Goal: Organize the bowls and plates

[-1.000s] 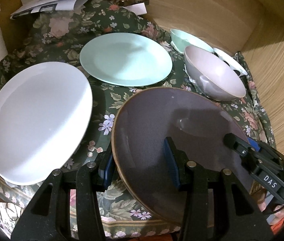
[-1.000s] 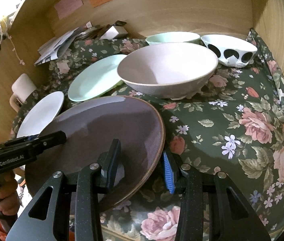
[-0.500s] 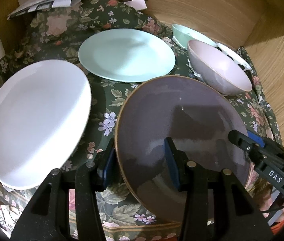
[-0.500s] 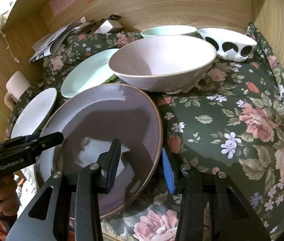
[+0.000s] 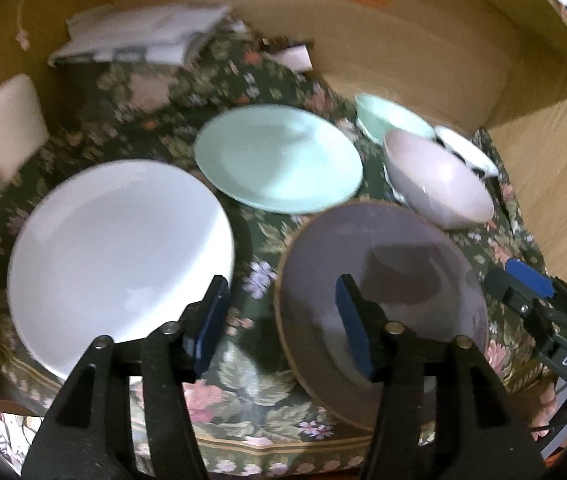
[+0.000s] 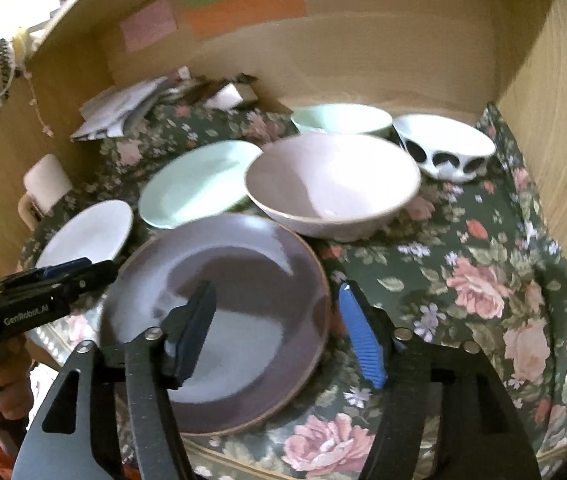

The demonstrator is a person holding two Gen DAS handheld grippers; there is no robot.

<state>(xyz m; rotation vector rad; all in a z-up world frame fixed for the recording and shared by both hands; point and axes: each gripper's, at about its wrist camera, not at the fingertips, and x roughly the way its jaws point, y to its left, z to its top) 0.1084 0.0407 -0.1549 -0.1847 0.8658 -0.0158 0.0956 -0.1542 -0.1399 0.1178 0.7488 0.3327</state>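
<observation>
The purple plate [image 6: 219,320] is round, glossy and shallow, with a thin brown rim; it lies flat on the flowered cloth [image 6: 483,280]. The right tongs [image 6: 279,320] straddle its near right edge, jaws parted and just opened, pads clear of the rim. The left tongs [image 5: 279,320] straddle its near left edge, jaws likewise just opened, nothing gripped.

Left of the left tongs lies a smooth white plate [image 5: 119,264]; beyond them, a pale green plate [image 5: 279,160]. Beyond the right tongs stands a wide pink bowl [image 6: 331,188], empty. Behind it, a green bowl [image 6: 341,120] is partly hidden, contents not visible. A white bowl with black spots [image 6: 443,148] stands beside it. Both views are blurred.
</observation>
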